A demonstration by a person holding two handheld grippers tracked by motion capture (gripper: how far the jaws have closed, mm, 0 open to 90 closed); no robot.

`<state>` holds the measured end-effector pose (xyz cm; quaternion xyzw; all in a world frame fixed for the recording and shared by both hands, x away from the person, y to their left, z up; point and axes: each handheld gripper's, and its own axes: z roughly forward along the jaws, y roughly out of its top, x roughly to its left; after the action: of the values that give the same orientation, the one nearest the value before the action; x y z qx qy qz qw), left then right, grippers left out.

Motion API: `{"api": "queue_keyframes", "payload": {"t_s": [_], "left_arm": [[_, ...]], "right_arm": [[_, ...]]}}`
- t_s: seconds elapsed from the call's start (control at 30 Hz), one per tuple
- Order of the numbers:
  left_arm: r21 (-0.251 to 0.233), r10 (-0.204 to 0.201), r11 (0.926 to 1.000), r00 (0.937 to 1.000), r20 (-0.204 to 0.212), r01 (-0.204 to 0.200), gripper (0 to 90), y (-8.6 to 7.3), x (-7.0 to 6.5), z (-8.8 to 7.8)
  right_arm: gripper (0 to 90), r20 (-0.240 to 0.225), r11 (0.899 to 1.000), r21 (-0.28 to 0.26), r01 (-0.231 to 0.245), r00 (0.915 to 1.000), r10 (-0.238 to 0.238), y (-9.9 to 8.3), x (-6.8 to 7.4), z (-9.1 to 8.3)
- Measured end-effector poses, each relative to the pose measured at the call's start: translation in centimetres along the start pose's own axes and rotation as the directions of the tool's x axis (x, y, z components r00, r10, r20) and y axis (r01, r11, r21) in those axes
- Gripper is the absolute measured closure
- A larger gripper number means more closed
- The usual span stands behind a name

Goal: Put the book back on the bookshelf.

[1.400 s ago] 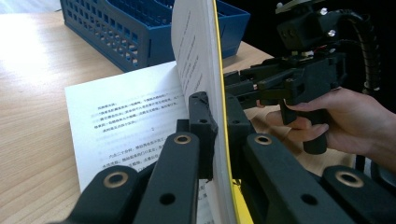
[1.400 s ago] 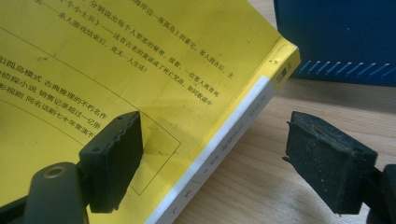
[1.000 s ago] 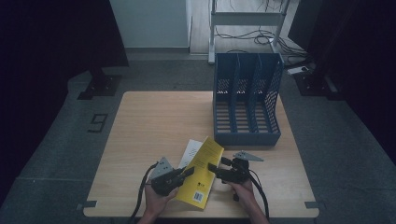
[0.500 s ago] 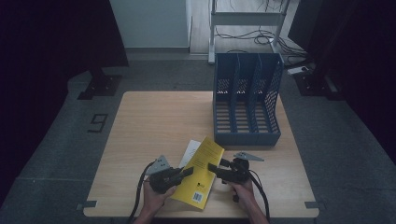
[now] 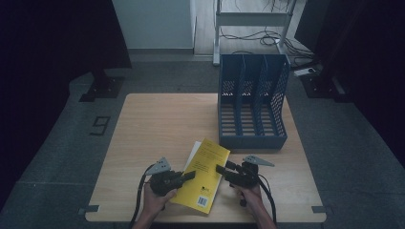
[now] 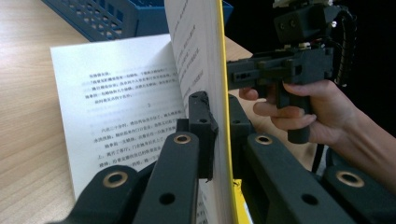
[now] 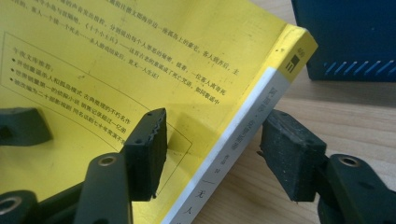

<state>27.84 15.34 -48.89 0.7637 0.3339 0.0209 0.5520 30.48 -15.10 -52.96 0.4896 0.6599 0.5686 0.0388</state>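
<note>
– Where's the yellow book (image 5: 204,174)?
– Before the blue file rack (image 5: 251,102), near the tabletop (image 5: 157,124) edge. Left claw (image 6: 218,135) pinches its cover; right claw (image 7: 210,154), level, has been closing astride its spine, not yet gripping.

Right tool (image 7: 212,156) straddles yellow book (image 7: 140,60) spine, jaws just closing (pads not pressing yet).

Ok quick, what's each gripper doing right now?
Left gripper: shut on the book cover.
Right gripper: open, jaws just closing around the book's spine, pads not yet pressing.
</note>
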Motion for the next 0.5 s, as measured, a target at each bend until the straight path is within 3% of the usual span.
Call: {"api": "queue_keyframes", "payload": {"t_s": [0.5], "left_arm": [[0.032,-0.029,0.9991,0.9975,0.064,0.027,83.5,-0.04,0.91,-0.11]], "right_arm": [[49.1,-0.071,0.998,-0.047,0.028,0.9970,-0.031,0.51,0.05,-0.96]]}}
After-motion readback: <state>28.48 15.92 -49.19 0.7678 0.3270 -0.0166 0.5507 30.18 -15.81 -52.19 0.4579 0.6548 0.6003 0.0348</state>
